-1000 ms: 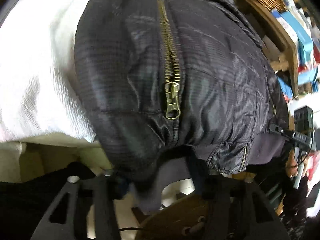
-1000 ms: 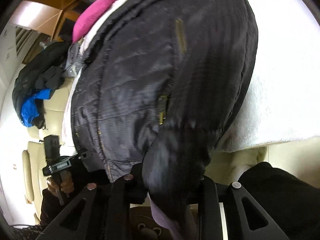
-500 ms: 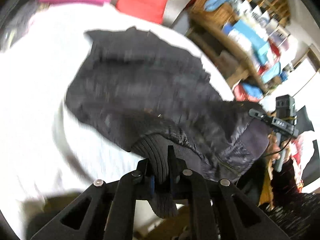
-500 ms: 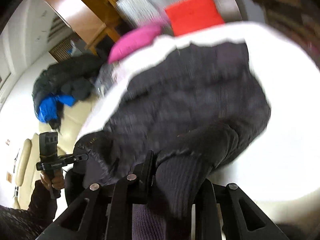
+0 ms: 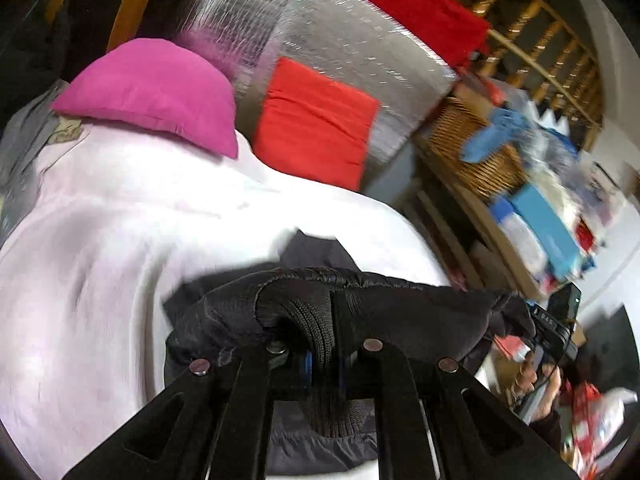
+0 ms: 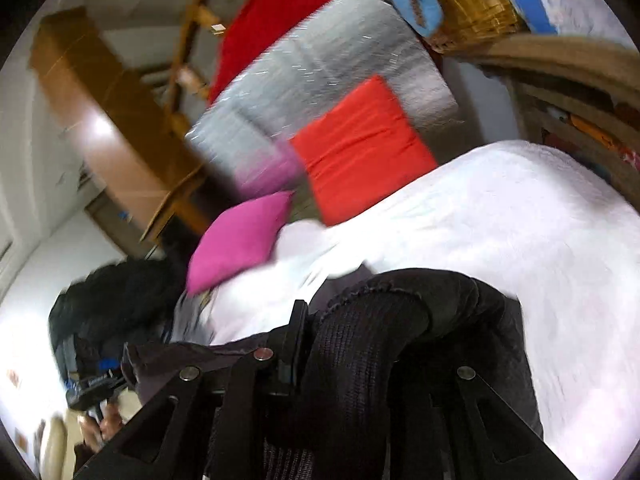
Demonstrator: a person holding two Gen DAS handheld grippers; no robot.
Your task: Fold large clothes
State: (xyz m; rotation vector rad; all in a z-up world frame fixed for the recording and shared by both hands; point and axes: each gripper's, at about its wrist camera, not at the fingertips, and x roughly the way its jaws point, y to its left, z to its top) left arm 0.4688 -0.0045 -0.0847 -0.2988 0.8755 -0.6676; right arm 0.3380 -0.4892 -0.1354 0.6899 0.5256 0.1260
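Note:
A black quilted jacket (image 5: 400, 304) with ribbed knit hem lies bunched at the near edge of a white bedspread (image 5: 120, 248). My left gripper (image 5: 324, 344) is shut on the jacket's ribbed hem (image 5: 316, 320). My right gripper (image 6: 344, 344) is shut on the ribbed hem (image 6: 360, 352) at the jacket's other corner; the jacket (image 6: 452, 296) drapes over its fingers onto the bedspread (image 6: 500, 216). The right gripper also shows at the right of the left wrist view (image 5: 552, 328); the left one shows at the lower left of the right wrist view (image 6: 92, 392).
A pink pillow (image 5: 152, 92) and a red cushion (image 5: 316, 120) lean against a silver panel (image 5: 328, 36) at the bed's head. A wooden shelf with a wicker basket (image 5: 476, 156) and boxes stands right. A dark clothes pile (image 6: 104, 304) lies left.
Both grippers have carried the jacket's hem up and forward over the bed. The jacket, spread wide before, now is bunched low and close, and much more bedspread and the pillows show.

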